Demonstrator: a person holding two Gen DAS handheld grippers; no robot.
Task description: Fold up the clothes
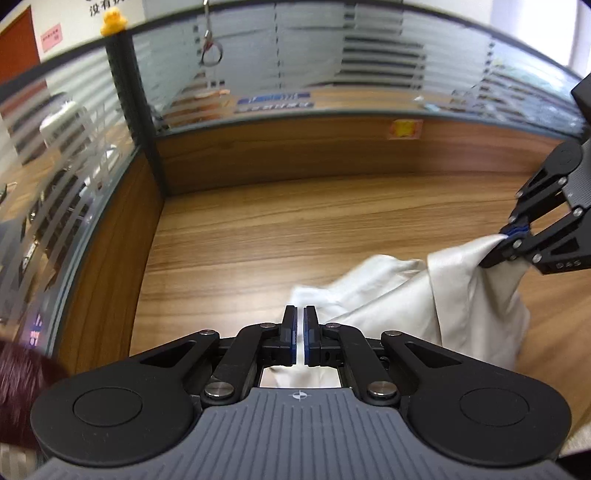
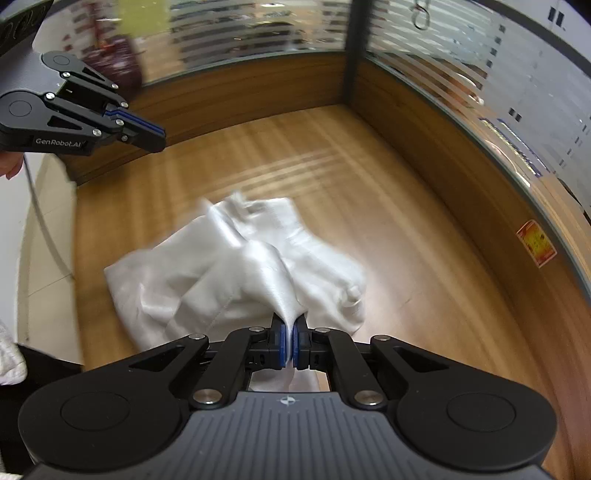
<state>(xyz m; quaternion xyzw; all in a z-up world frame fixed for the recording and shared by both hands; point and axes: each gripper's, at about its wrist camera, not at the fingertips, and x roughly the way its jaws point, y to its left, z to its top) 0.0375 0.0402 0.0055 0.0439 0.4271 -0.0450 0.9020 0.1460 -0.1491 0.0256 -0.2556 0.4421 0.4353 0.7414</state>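
A white, shiny garment [image 2: 221, 273] lies crumpled on the wooden desk [image 2: 332, 166], with one part lifted. My right gripper [image 2: 290, 325] is shut on a pulled-up fold of it, and the cloth drapes down from the pads. In the left wrist view the right gripper [image 1: 511, 234] comes in from the right edge, pinching the garment [image 1: 406, 291] so that it hangs in a peak. My left gripper [image 1: 300, 317] is shut, with the cloth lying below and behind its tips. Seen from the right wrist, the left gripper [image 2: 160, 134] hovers at the upper left with nothing in it.
Wood-panelled partitions topped with striped frosted glass [image 1: 258, 55] wall the desk on the far side and both sides. A yellow duck [image 1: 112, 22] sits on the corner post. A red sticker [image 2: 535, 245] marks the right panel. A dark red fuzzy thing [image 1: 18, 387] shows at the lower left.
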